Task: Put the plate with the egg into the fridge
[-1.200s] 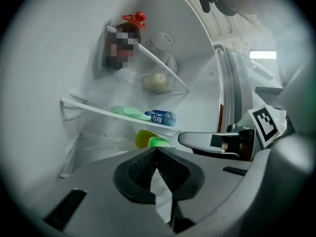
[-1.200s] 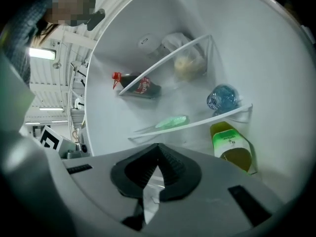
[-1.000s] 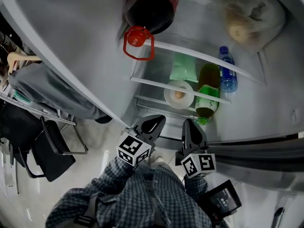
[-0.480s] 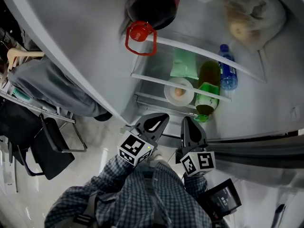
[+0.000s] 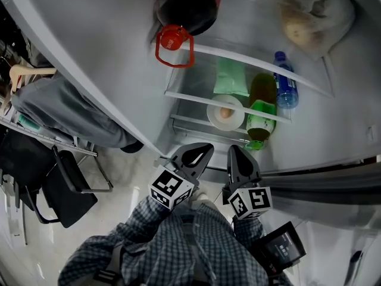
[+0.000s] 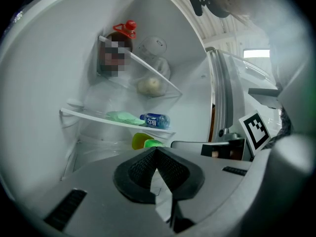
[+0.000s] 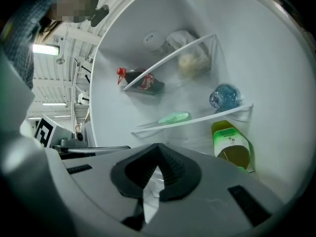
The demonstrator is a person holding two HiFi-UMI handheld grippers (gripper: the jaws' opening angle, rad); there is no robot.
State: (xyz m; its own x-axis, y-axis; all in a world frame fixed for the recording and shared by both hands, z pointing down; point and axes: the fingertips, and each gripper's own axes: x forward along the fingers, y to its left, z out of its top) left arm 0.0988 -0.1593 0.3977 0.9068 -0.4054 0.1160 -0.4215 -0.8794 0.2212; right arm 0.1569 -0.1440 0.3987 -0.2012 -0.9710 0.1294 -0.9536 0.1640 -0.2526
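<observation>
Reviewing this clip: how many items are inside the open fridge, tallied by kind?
Bottles: 3 (dark red-capped bottle, blue water bottle, green-labelled bottle)
Plates: 1 (plate)
Eggs: 1 (egg, lying on the plate)
Bags and packets: 2 (clear bag of food, green packet)
Total: 7

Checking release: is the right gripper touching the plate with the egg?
Apart. Head view shows the plate inside the fridge, a clear gap from the shut right gripper.
</observation>
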